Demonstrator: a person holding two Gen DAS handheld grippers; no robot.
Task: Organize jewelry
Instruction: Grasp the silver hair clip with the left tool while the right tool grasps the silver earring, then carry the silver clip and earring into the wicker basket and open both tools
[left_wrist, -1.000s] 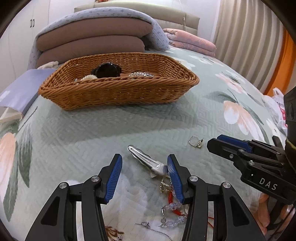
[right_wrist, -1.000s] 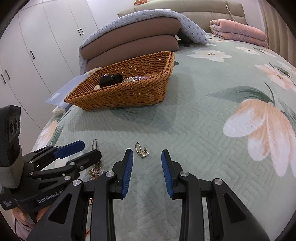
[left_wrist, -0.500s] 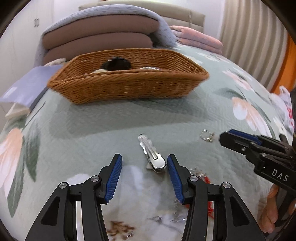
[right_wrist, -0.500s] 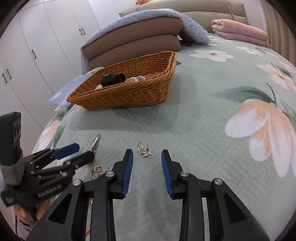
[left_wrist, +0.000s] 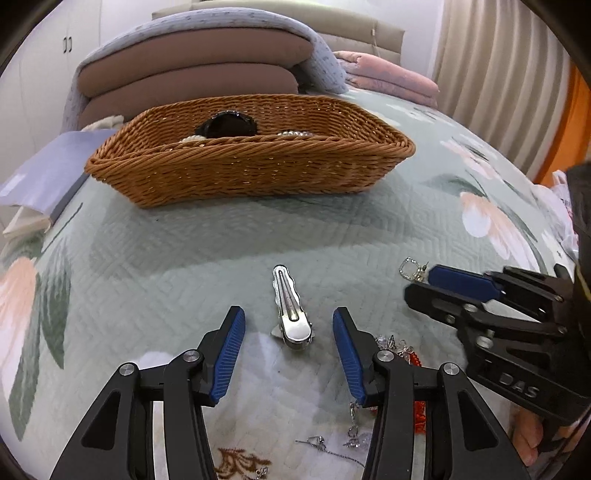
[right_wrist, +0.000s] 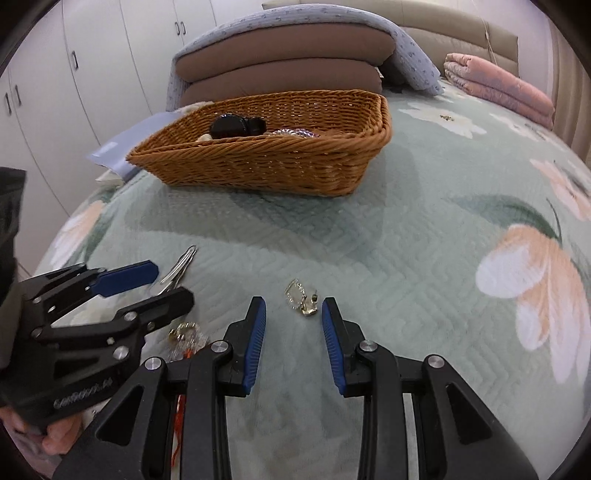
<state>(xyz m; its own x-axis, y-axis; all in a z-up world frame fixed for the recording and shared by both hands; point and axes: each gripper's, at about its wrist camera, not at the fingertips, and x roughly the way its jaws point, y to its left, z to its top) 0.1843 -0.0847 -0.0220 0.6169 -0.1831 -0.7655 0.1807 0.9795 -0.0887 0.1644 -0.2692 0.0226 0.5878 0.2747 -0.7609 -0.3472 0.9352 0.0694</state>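
The left gripper (left_wrist: 288, 332), its jaws closing but not yet touching, straddles the silver hair clip (left_wrist: 290, 306), which lies on the bedspread (left_wrist: 221, 251) with its long axis pointing toward the basket (left_wrist: 251, 170) near the bed's head.

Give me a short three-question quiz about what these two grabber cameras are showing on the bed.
1. True or false: the silver hair clip lies between the left gripper fingers.
2. Which item sits just ahead of the right gripper: A) earring, B) watch, C) comb?
3. Fill in: the wicker basket rests on the floral ____.

Key: 1 true, with the jaws closing but not yet touching it; 2 A; 3 bedspread.
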